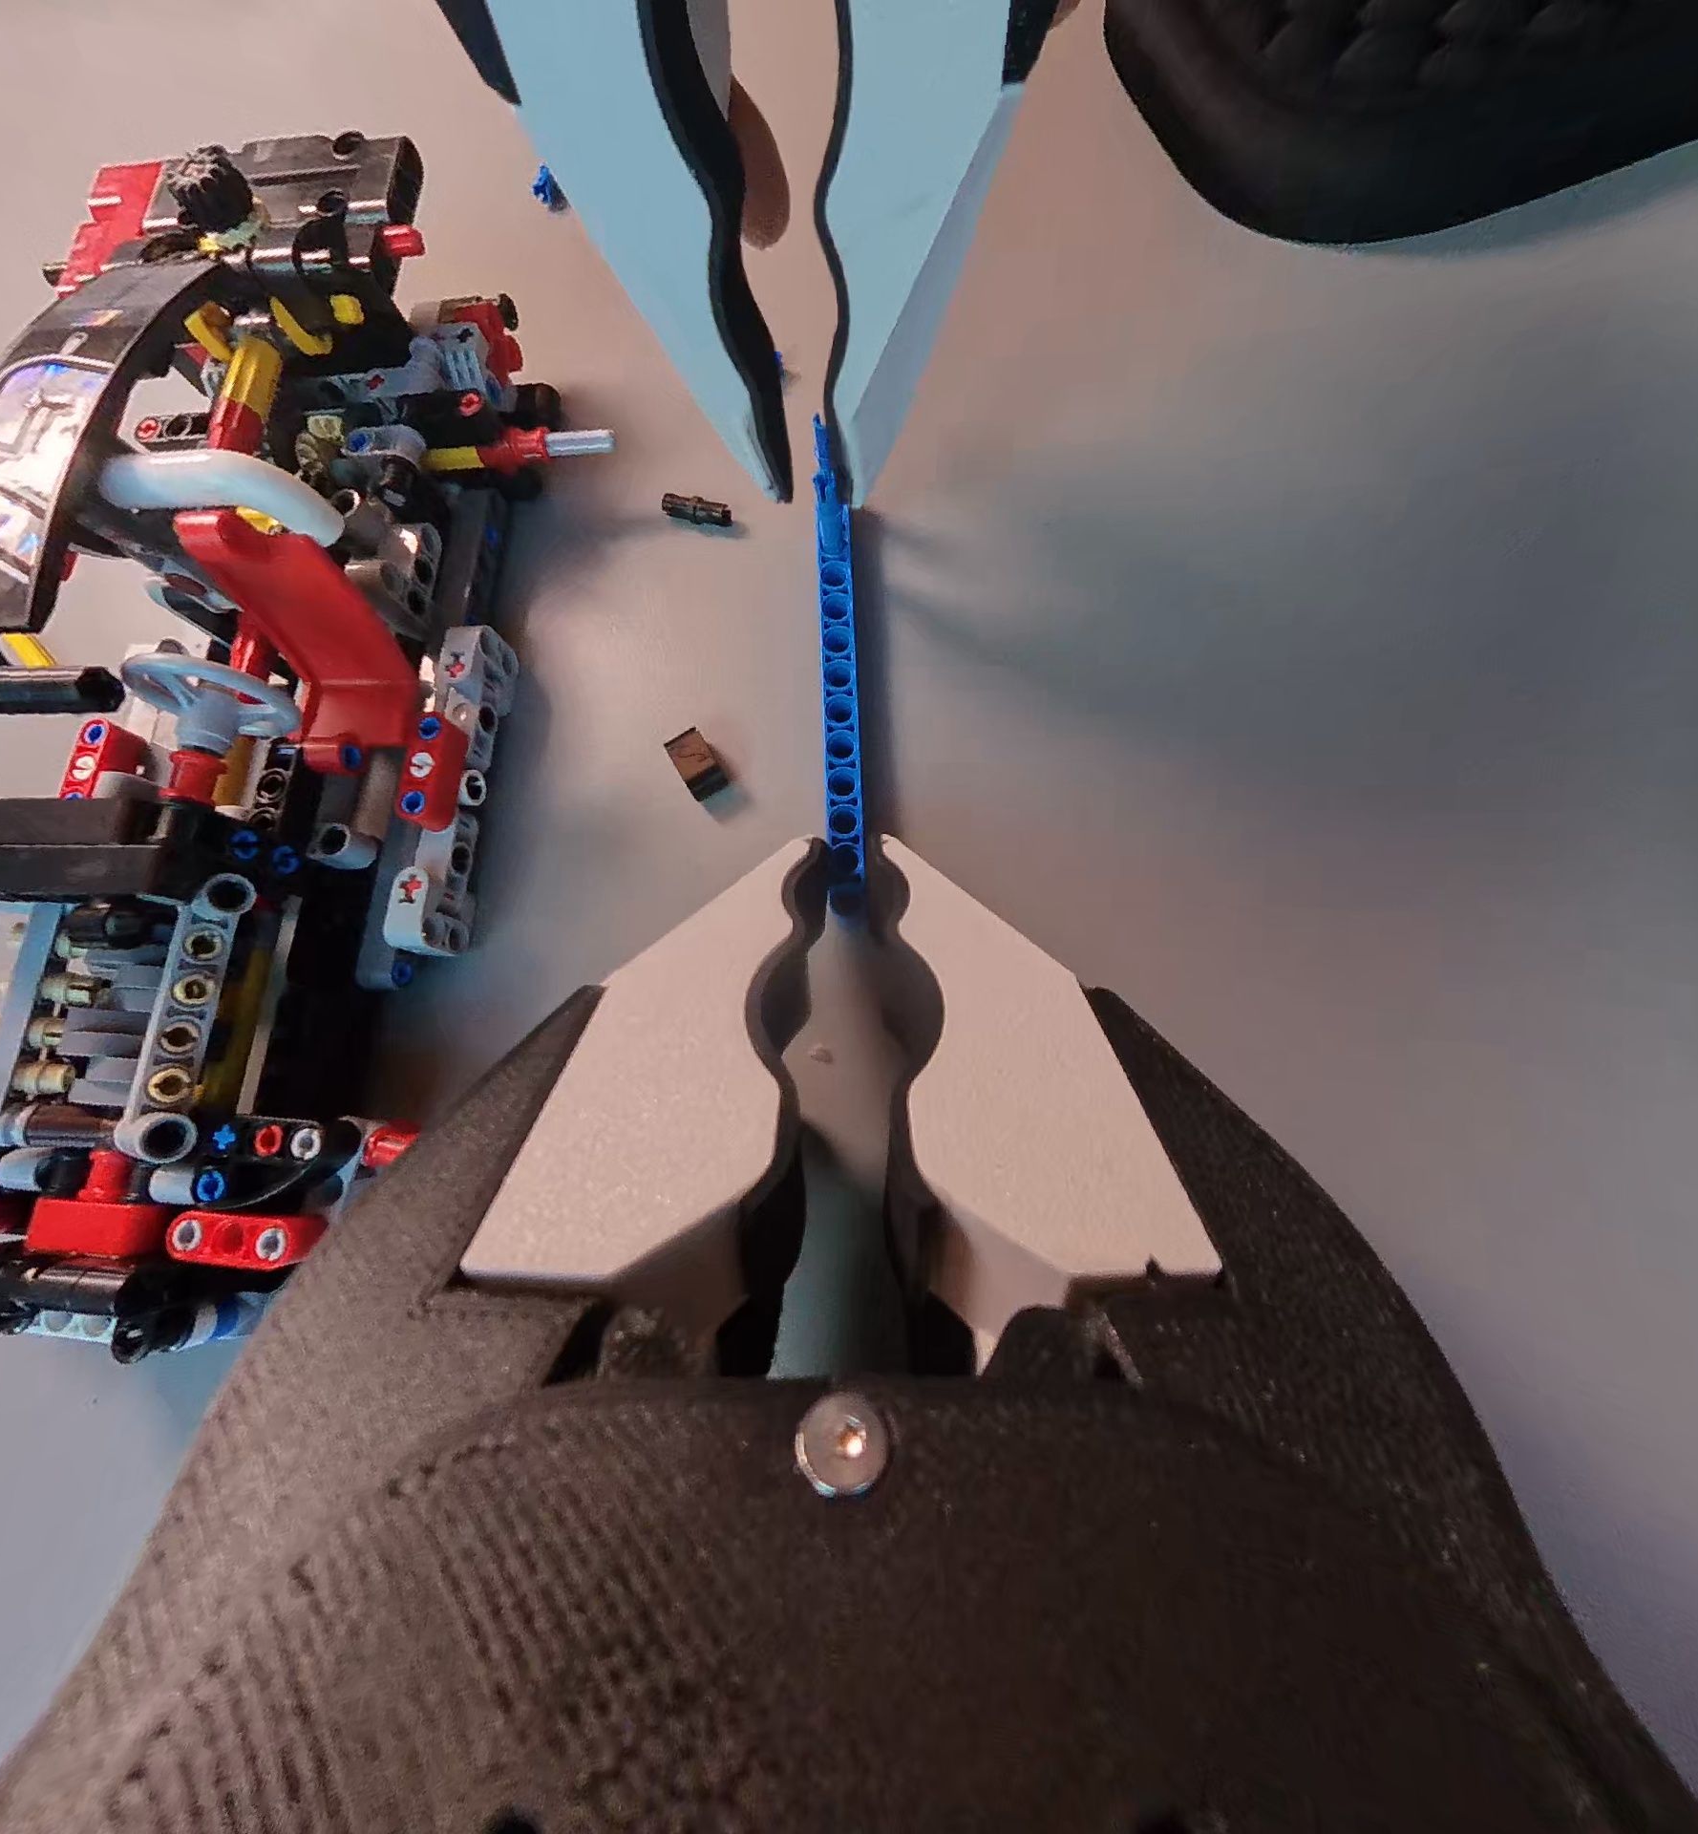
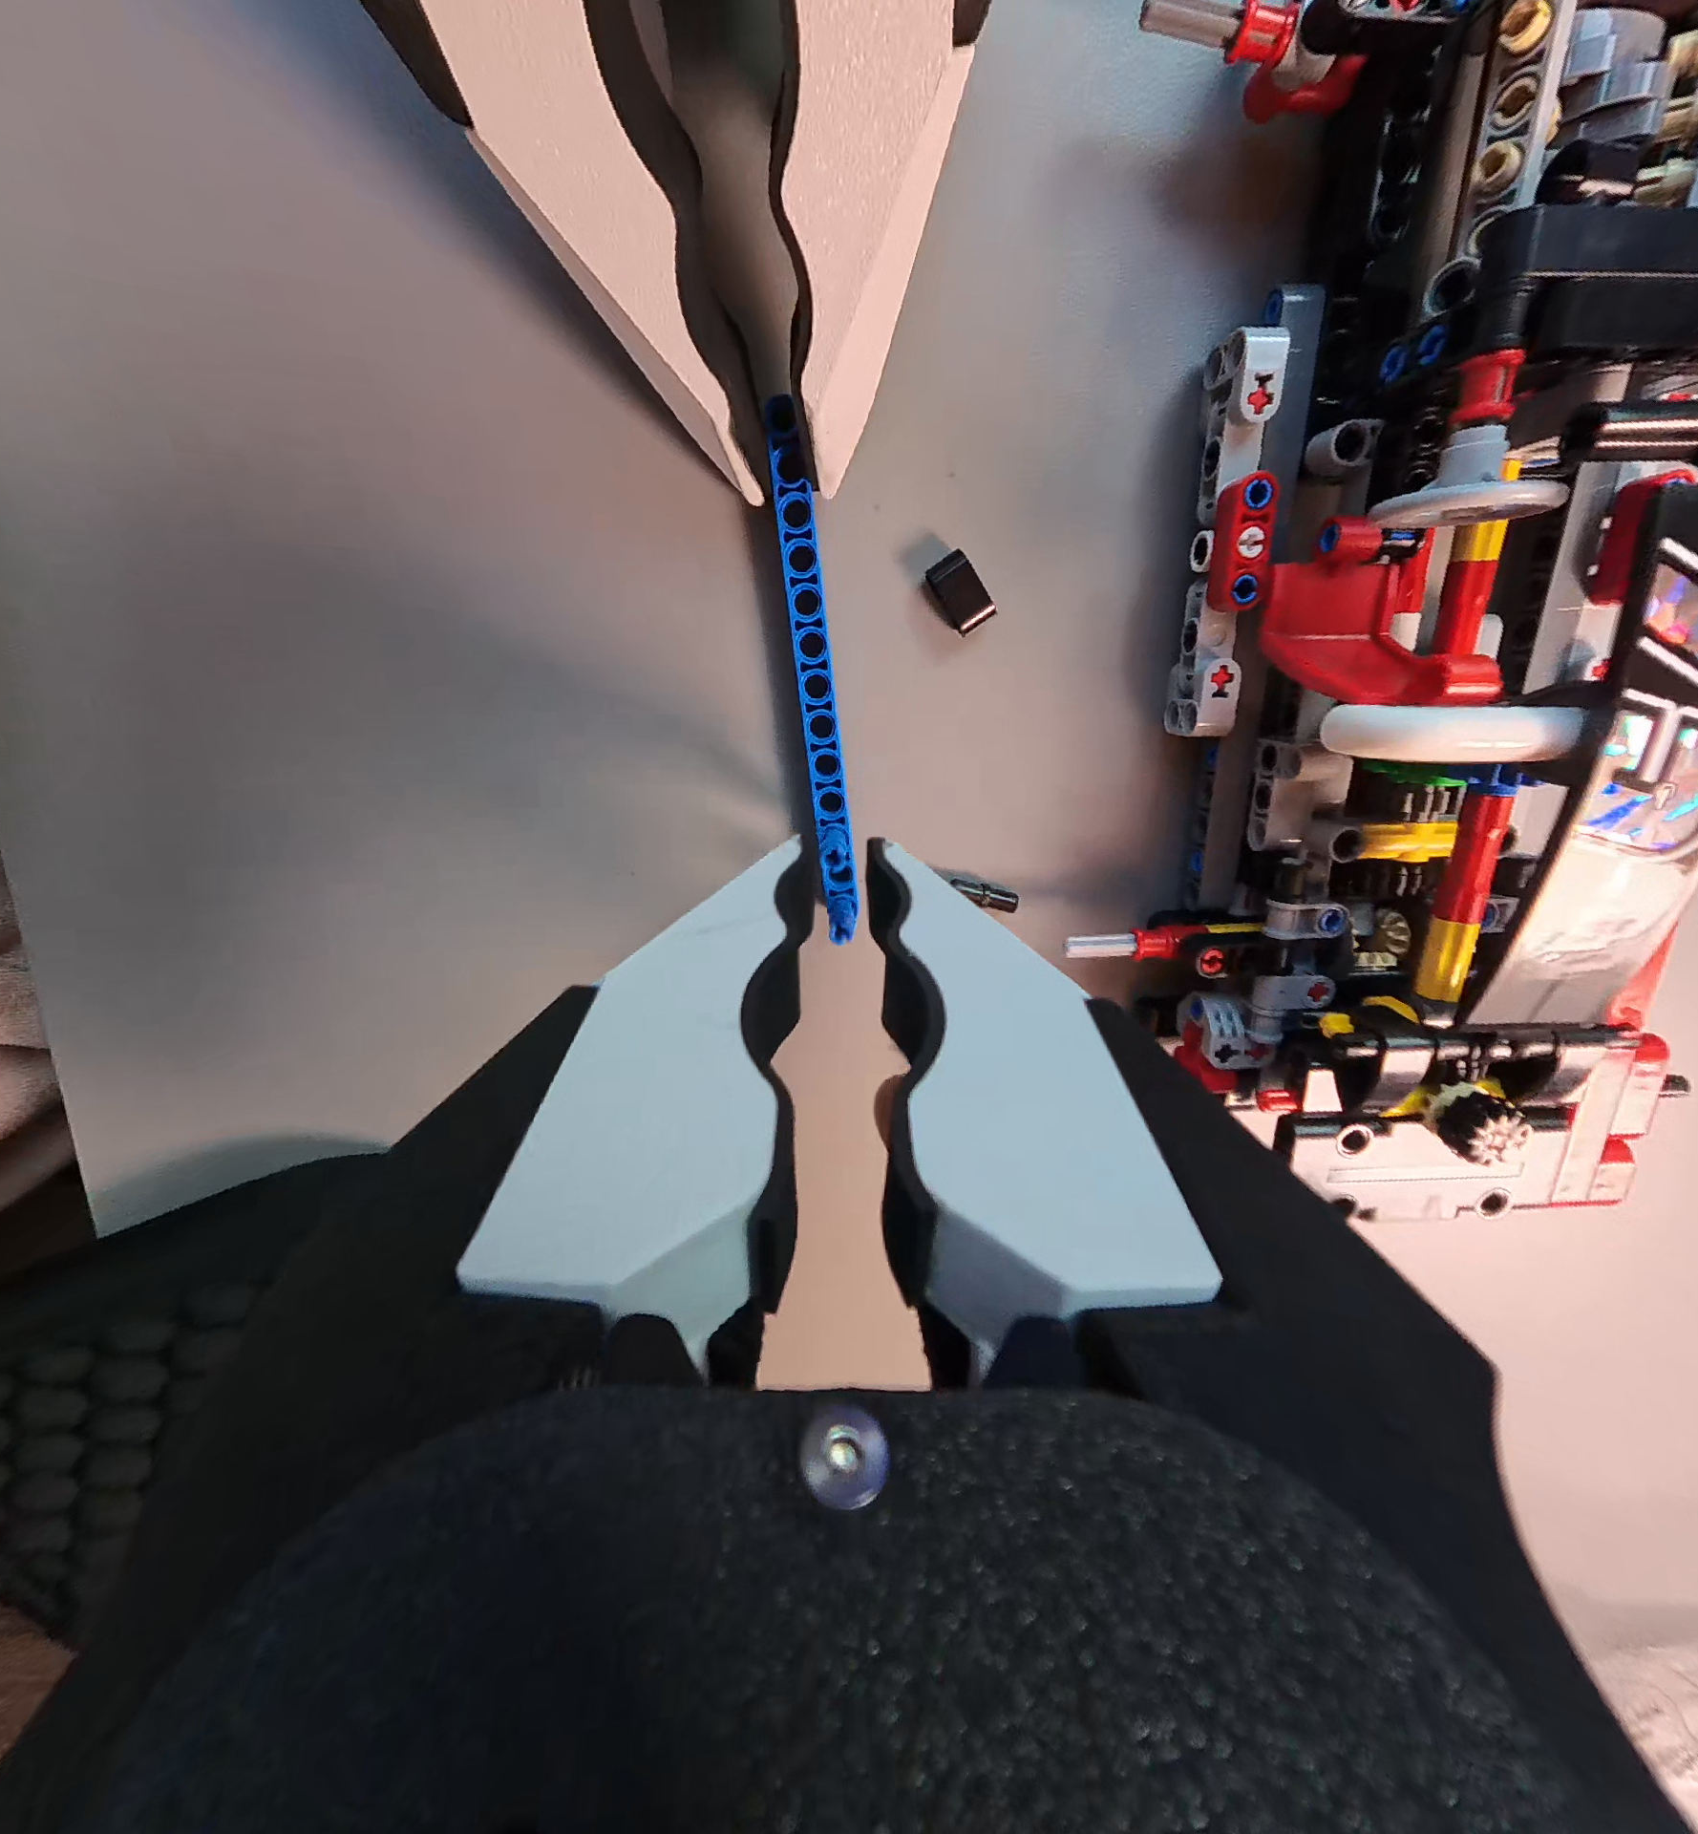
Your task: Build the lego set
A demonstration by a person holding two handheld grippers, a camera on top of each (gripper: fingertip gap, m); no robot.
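Left tool [image 1: 843,853] clamped on blue beam [image 1: 840,685]; right tool [image 2: 835,853] slightly spread around pin end. Beam to be kept level while pin is pressed.

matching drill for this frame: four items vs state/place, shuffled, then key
1 blue beam
2 left gripper
3 right gripper
4 small black brick

A open around the beam's pin end
B lying loose on the table between beam and model
C shut on one beam end
D spanning between the two grippers

Pairs: 1-D, 2-C, 3-A, 4-B
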